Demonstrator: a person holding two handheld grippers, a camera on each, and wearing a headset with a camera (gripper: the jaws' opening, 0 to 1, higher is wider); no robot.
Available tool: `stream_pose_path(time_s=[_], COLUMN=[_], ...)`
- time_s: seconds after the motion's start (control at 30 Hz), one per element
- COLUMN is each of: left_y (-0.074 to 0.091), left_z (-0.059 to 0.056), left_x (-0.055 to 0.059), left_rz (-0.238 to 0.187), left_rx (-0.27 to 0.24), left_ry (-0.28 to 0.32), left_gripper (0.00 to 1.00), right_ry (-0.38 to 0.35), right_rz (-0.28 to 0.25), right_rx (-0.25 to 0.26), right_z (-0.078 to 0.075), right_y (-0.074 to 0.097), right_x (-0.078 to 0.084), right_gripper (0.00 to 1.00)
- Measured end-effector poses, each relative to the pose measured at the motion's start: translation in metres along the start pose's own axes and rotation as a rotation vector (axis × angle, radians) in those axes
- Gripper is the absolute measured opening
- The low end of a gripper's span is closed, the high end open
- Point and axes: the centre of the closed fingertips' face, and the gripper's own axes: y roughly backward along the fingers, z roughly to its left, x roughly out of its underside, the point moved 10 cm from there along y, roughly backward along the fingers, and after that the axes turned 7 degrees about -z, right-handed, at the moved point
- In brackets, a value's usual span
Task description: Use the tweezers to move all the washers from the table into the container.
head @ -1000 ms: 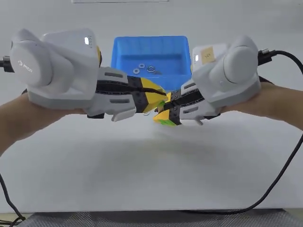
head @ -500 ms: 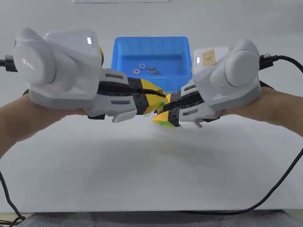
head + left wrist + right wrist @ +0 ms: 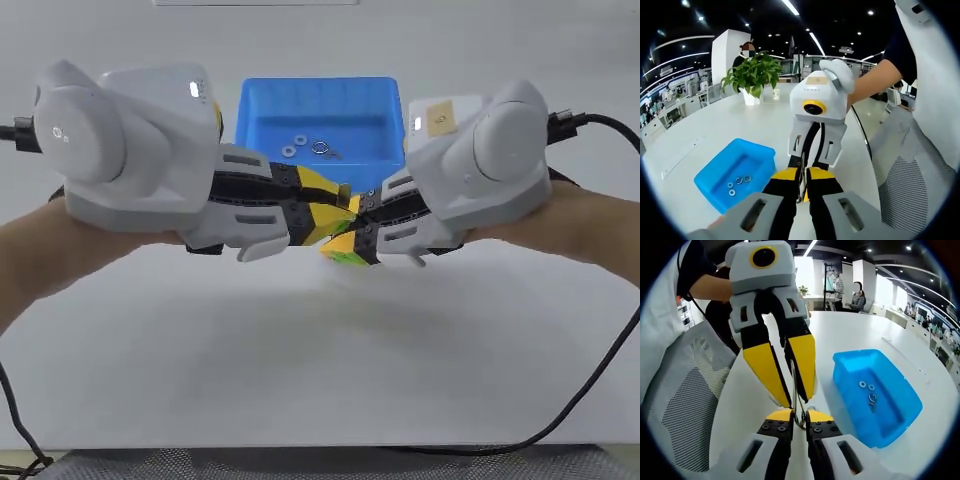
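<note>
Over the white table (image 3: 320, 340) my two grippers meet tip to tip. The left gripper (image 3: 343, 205) comes in from the left, the right gripper (image 3: 340, 236) from the right. A thin pair of metal tweezers (image 3: 799, 416) runs between them. My right gripper (image 3: 800, 418) is shut on the tweezers' looped end. My left gripper (image 3: 802, 176) has its yellow pads pressed close on the tweezers (image 3: 801, 167). Behind the grippers stands the blue container (image 3: 315, 105) with three washers (image 3: 299, 140) on its floor.
A black cable (image 3: 600, 340) loops from the right gripper over the table's right side to the front edge. In the gripper views I see a potted plant (image 3: 752, 75) further down the long table, people standing far off, and a mesh chair (image 3: 685, 405) beside the person.
My left gripper has edged a little to the right, closer against the right gripper. The container and its washers have not moved.
</note>
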Motion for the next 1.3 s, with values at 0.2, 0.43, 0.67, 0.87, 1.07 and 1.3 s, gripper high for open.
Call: stream_pose_path(time_s=[0.2, 0.43, 0.67, 0.87, 1.07, 1.3], left_y=[-0.0024, -0.0017, 0.0006, 0.0015, -0.0001, -0.0008], left_z=[-0.0009, -0.0011, -0.0006, 0.0000, 0.0005, 0.0003], left_x=[0.0003, 0.0004, 0.0014, 0.0017, 0.0012, 0.0008], left_rz=[0.010, 0.013, 0.013, 0.013, 0.012, 0.013], left_rx=[0.009, 0.018, 0.010, 0.009, 0.010, 0.013], left_ry=[-0.023, -0.020, -0.027, -0.025, -0.027, -0.029], left_gripper=[0.08, 0.07, 0.07, 0.07, 0.07, 0.07], right_ry=[0.005, 0.012, 0.028, 0.004, -0.024, -0.042], right_rz=[0.012, 0.019, 0.031, 0.030, 0.053, 0.021], right_rx=[-0.002, -0.010, -0.008, -0.008, -0.028, -0.019], right_z=[0.0004, 0.0008, 0.0005, 0.0004, 0.0015, -0.0026], right_y=[0.0005, -0.0004, -0.0013, -0.0018, -0.0016, 0.0032], right_x=[0.0013, 0.0005, -0.0006, -0.0011, 0.0042, 0.0042], right_gripper=[0.10, 0.10, 0.11, 0.12, 0.17, 0.12])
